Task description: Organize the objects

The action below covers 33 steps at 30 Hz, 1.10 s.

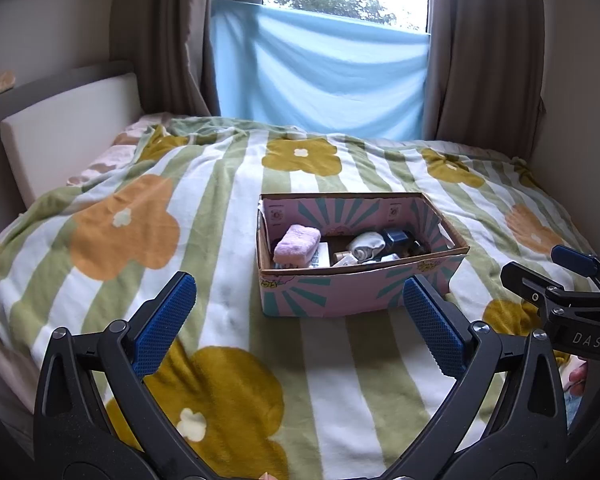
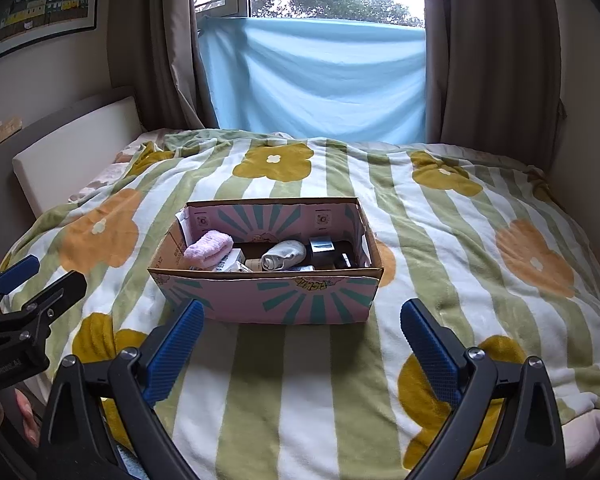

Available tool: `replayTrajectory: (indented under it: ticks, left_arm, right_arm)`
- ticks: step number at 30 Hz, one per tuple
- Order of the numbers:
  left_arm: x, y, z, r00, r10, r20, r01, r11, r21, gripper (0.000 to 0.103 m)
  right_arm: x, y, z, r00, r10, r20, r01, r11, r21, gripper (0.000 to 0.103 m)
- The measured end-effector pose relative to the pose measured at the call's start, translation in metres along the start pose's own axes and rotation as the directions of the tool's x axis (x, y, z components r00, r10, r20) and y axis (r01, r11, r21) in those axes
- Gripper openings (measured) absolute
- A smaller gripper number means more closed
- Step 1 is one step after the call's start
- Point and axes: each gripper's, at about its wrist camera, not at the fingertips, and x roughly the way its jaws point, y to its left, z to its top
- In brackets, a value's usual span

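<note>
A pink and teal cardboard box (image 1: 352, 292) (image 2: 284, 300) stands open on the flowered blanket. Inside lie a lilac folded cloth (image 1: 296, 244) (image 2: 209, 249), a rolled white sock (image 1: 367, 245) (image 2: 283, 255), a dark blue box-like item (image 1: 398, 238) (image 2: 323, 249) and several small packages. My left gripper (image 1: 300, 292) is open and empty, just in front of the box. My right gripper (image 2: 302, 318) is open and empty, also in front of the box. The right gripper shows at the right edge of the left wrist view (image 1: 560, 272), and the left one at the left edge of the right wrist view (image 2: 32, 276).
The blanket (image 1: 204, 240) (image 2: 460, 248) covers a bed with a cream headboard (image 1: 68, 132) on the left. A blue cloth (image 1: 320, 72) hangs over the window between brown curtains (image 1: 488, 48). A wall stands at the right.
</note>
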Motion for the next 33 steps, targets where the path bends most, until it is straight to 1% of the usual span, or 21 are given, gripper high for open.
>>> replayTrajectory:
  ticks: [20,28,33]
  left_arm:
    - [-0.002,-0.006,0.000,1.000,0.000,0.008,0.000,1.000,0.003,0.103]
    - [-0.002,-0.009,0.001,1.000,-0.018,0.008,0.018,1.000,0.000,0.103]
    - [-0.002,-0.012,0.000,1.000,0.016,0.009,-0.016,1.000,0.024,0.103]
  right_arm:
    - [-0.002,-0.002,0.001,1.000,-0.010,0.005,0.010,1.000,0.001,0.098]
    - [-0.002,-0.001,0.000,1.000,-0.011,0.006,0.011,1.000,0.001,0.098]
    - [-0.002,0.000,0.000,1.000,-0.011,0.005,0.011,1.000,0.001,0.098]
